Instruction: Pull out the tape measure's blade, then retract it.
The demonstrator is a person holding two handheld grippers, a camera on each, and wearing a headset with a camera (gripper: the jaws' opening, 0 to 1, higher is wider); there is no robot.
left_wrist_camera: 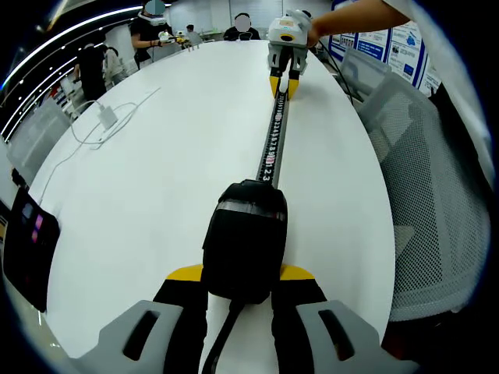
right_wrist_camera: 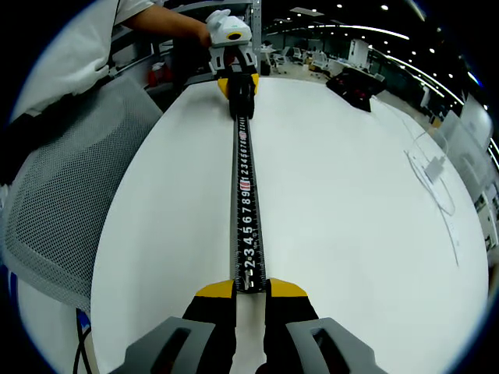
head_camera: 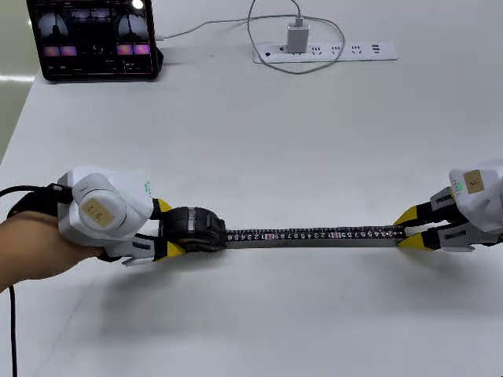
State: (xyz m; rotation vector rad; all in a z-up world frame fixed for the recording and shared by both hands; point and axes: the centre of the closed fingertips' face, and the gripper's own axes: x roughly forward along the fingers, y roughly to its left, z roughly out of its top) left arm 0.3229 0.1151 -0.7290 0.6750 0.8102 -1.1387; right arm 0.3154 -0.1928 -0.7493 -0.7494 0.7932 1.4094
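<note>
white table [head_camera: 236,157] | left tool [head_camera: 170,229] clamps tape measure [head_camera: 195,229] | right tool [head_camera: 408,229] pinches blade [head_camera: 314,234]

One tape measure [head_camera: 196,228], two grippers [head_camera: 169,228] [head_camera: 409,228]

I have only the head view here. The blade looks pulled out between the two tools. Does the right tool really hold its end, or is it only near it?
Observer: In the right gripper view, the yellow tips of the right tool are shut on the end of the blade.
Operator: And the case on the other side?
Observer: The left gripper view shows the left tool clamping the black case from both sides; a dark strap runs back from it between the jaws.
Operator: Is anything near the table edge?
Observer: A grey mesh chair stands beside the table.
</note>
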